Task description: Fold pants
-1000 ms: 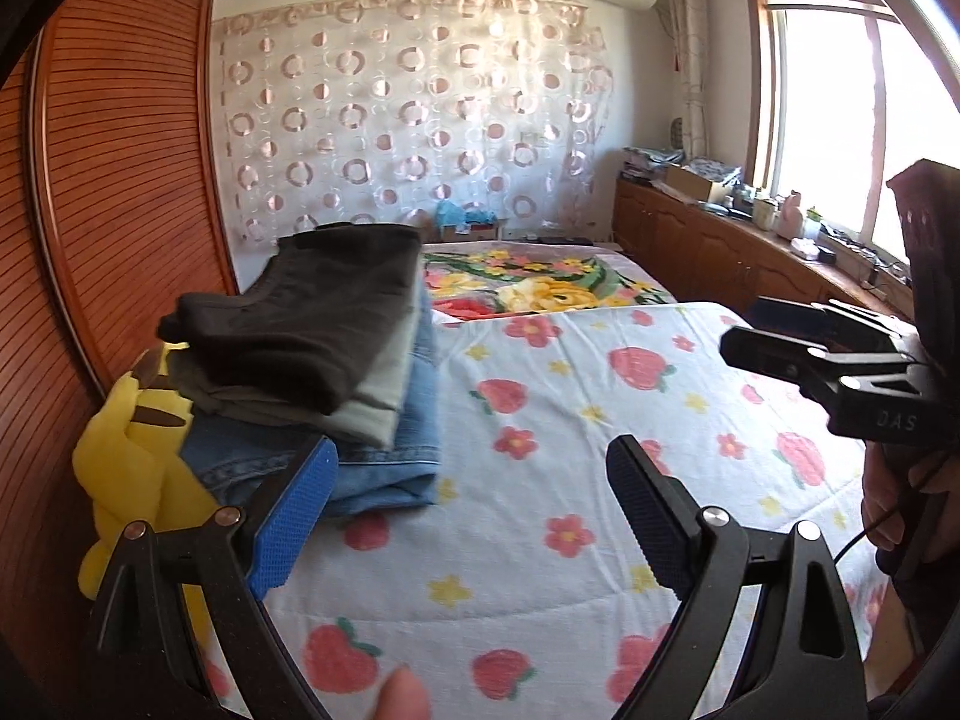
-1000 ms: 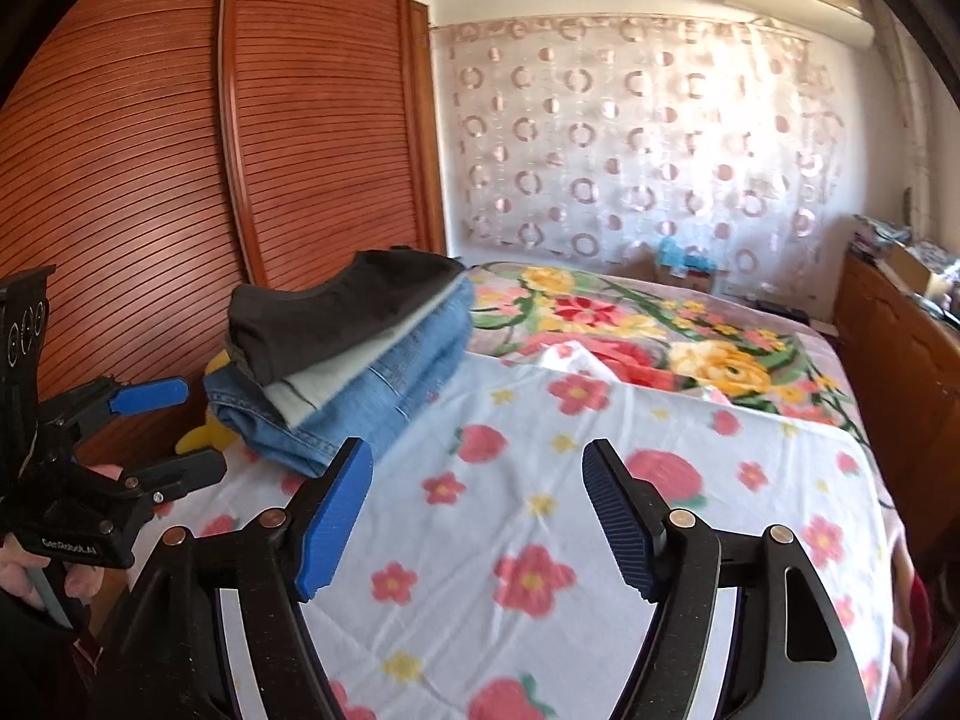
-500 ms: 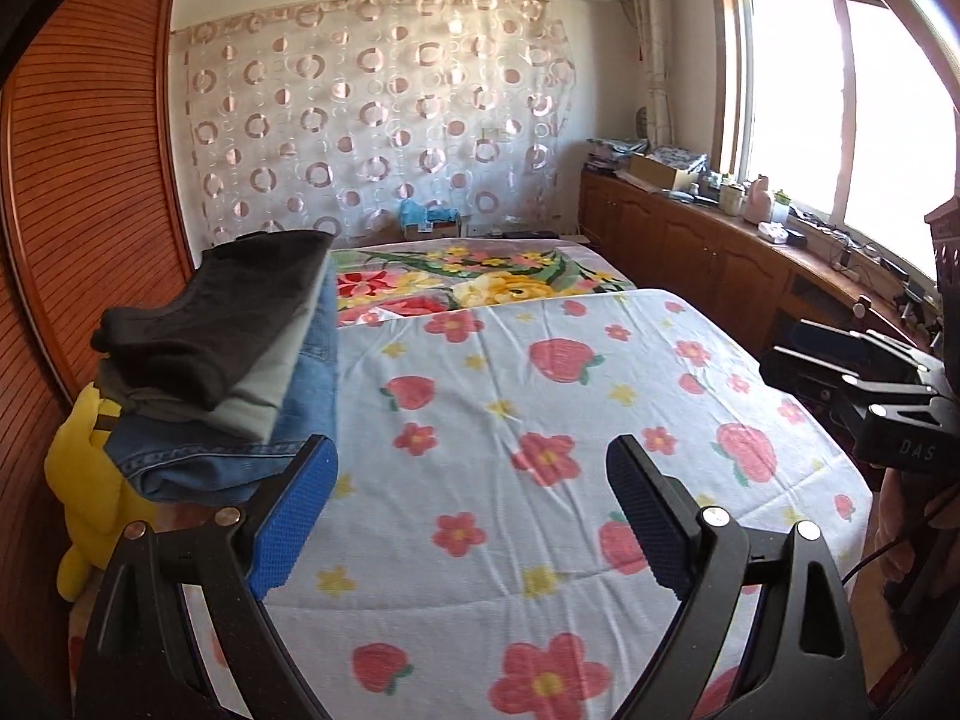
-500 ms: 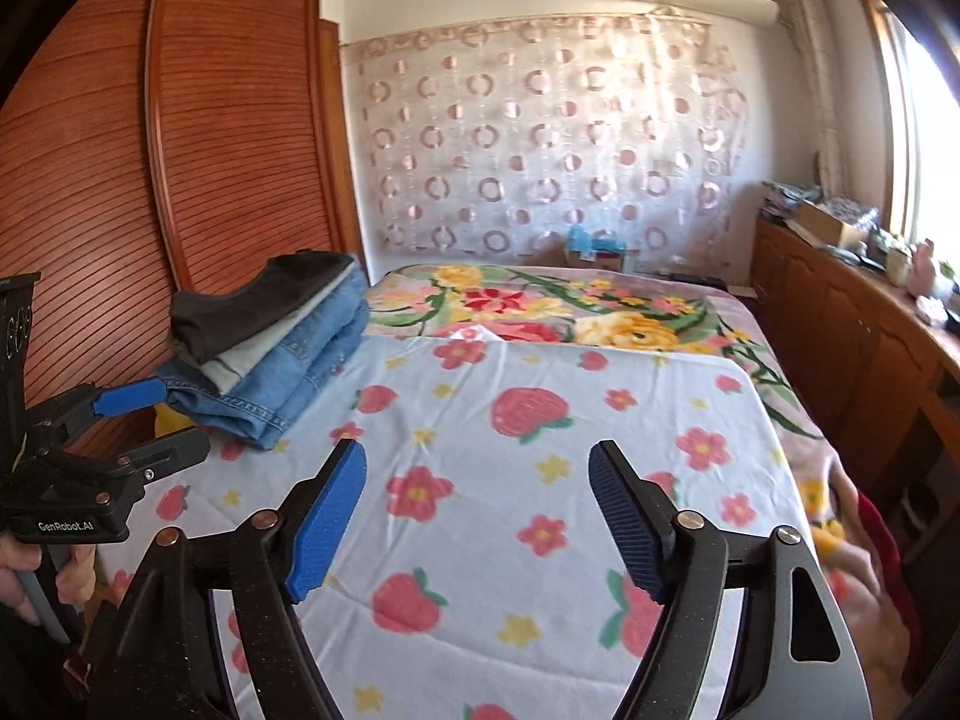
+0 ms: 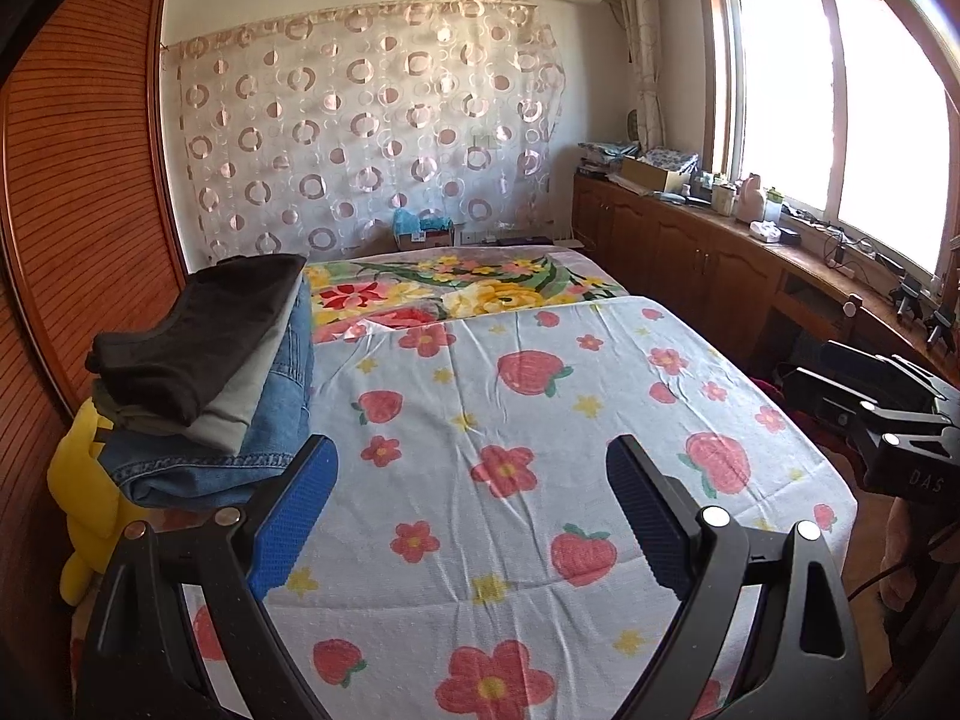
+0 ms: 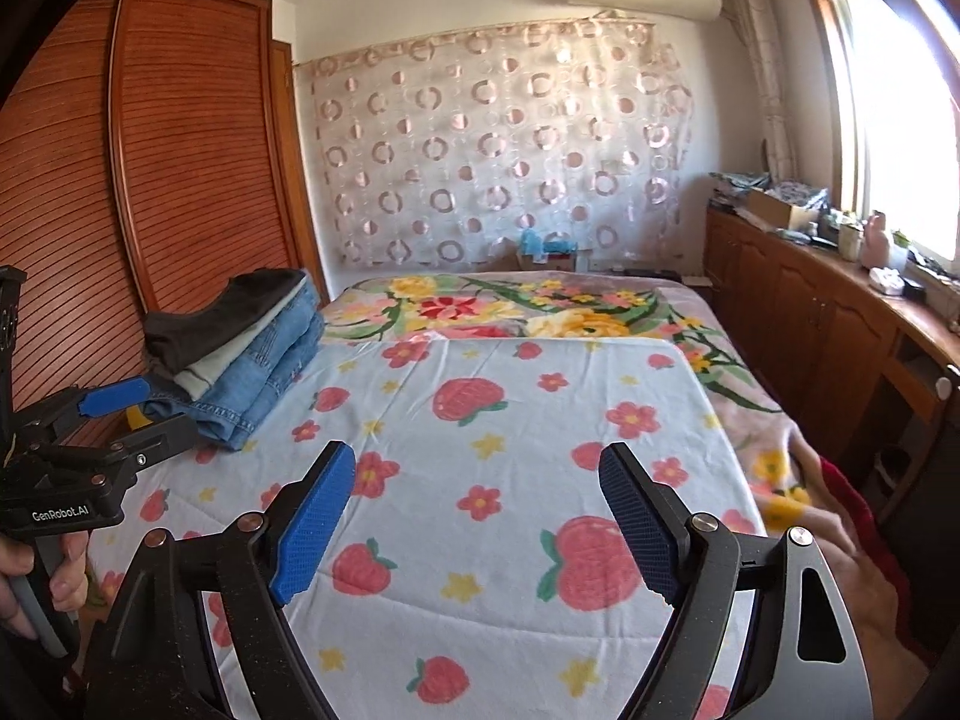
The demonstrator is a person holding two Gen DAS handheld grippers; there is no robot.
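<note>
A stack of folded pants (image 5: 204,384), dark on top, grey under it and blue jeans at the bottom, sits at the left edge of the bed; it also shows in the right wrist view (image 6: 240,354). My left gripper (image 5: 474,516) is open and empty, held above the bed's near end, right of the stack. My right gripper (image 6: 474,516) is open and empty above the strawberry sheet (image 6: 510,420). Each gripper shows at the edge of the other's view: the right one (image 5: 840,402), the left one (image 6: 126,414).
A yellow plush toy (image 5: 90,492) lies under the stack beside the wooden wardrobe (image 5: 72,210). A floral blanket (image 6: 540,306) covers the far bed. Wooden cabinets (image 5: 720,264) with clutter run under the window at right. A red cloth (image 6: 858,510) hangs off the bed's right side.
Both grippers have pulled back and swung right, away from the stack, which now sits farther left and smaller in both views. Both stayed open and empty.
</note>
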